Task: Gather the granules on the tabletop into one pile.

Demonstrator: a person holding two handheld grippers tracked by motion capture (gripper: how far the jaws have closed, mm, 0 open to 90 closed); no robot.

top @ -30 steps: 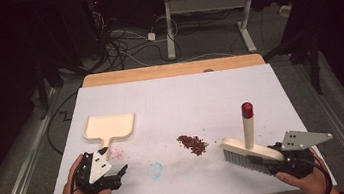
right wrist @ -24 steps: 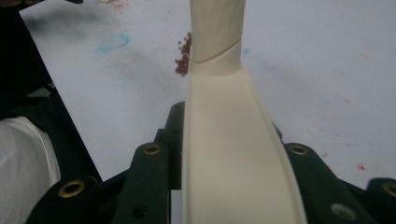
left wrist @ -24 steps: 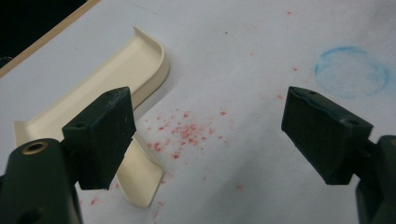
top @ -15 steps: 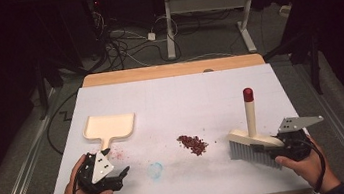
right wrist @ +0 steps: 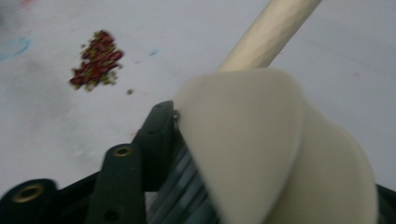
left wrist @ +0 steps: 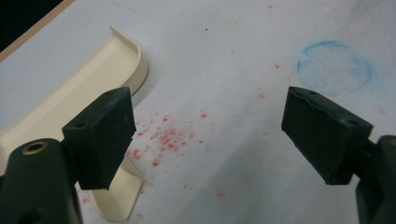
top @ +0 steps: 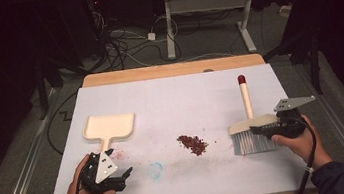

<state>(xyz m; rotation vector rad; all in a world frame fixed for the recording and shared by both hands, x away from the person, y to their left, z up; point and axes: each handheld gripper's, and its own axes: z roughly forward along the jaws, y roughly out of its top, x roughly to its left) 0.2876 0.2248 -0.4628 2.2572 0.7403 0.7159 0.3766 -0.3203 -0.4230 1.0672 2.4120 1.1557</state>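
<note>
High view: cream brush [top: 251,128], grey bristles, clamped by right tongs [top: 267,129].

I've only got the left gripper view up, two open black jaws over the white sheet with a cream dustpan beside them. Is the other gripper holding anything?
Observer: Yes. The right gripper is shut on a hand brush, gripped at the head with the bristles toward the table.
Operator: Okay, and is there anything to sweep besides these pink specks?
Observer: A small pile of dark red bits lies mid-table, between the brush and the dustpan.
Operator: Which way does the brush handle point?
Observer: Away from the person, toward the table's far edge, and it ends in a red tip.
Operator: And my left gripper, is it on the dustpan handle?
Observer: Not yet. The left gripper sits open just nearer the person than the handle's end.
</note>
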